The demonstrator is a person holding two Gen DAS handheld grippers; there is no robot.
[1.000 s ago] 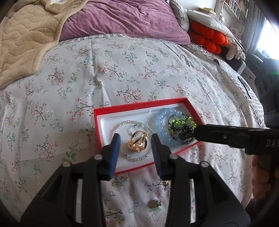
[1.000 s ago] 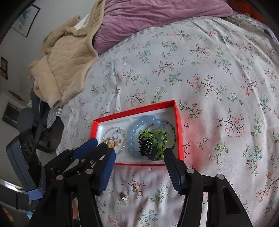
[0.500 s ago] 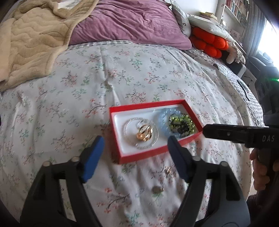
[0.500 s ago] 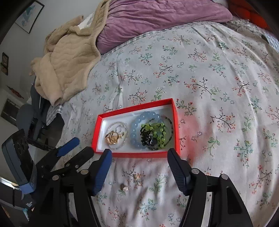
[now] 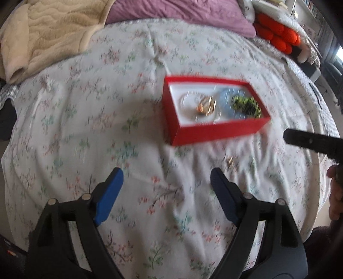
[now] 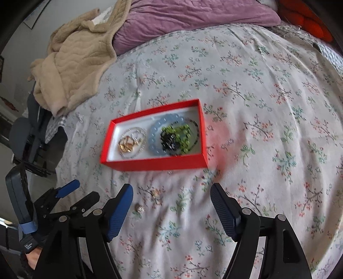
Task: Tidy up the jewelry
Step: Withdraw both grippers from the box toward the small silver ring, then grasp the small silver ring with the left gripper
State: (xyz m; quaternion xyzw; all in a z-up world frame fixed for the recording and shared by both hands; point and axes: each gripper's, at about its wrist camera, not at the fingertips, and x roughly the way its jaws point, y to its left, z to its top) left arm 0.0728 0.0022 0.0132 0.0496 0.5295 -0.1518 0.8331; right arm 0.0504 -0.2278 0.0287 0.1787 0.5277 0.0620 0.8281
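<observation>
Floral bedding (image 6: 246, 90) covered the whole work surface, with a beige blanket (image 6: 75, 60) and a purple pillow (image 6: 193, 19) heaped at the far end. Your red box (image 6: 154, 164) sat on the cover ahead of both tools, its white inside already holding most of the pieces. At one end lay the gold ring (image 6: 126, 143) within a loop of clear beads (image 6: 142, 134); at the other lay the blue bead bracelet (image 6: 155, 135) with green and black beads (image 6: 178, 139) piled on it.

Your left gripper (image 5: 165, 182) hovered over bare cover, short of the box, its jaws wide and opening further, with nothing between them. Your right gripper (image 6: 171, 195) was much the same: jaws spreading, empty, near the box's front wall.

By my reading, most of the sorting was done, but not all. Two small pieces were loose on the cover in front of the box: a little gold item (image 6: 156, 193) and a small round bead-like piece (image 6: 139, 208), both just beside your right gripper's left finger. In the left wrist view only one gold speck (image 5: 230, 161) showed, and blur hid what it was. What remained for you, I judged, was to pinch up those two strays and drop them in the box
</observation>
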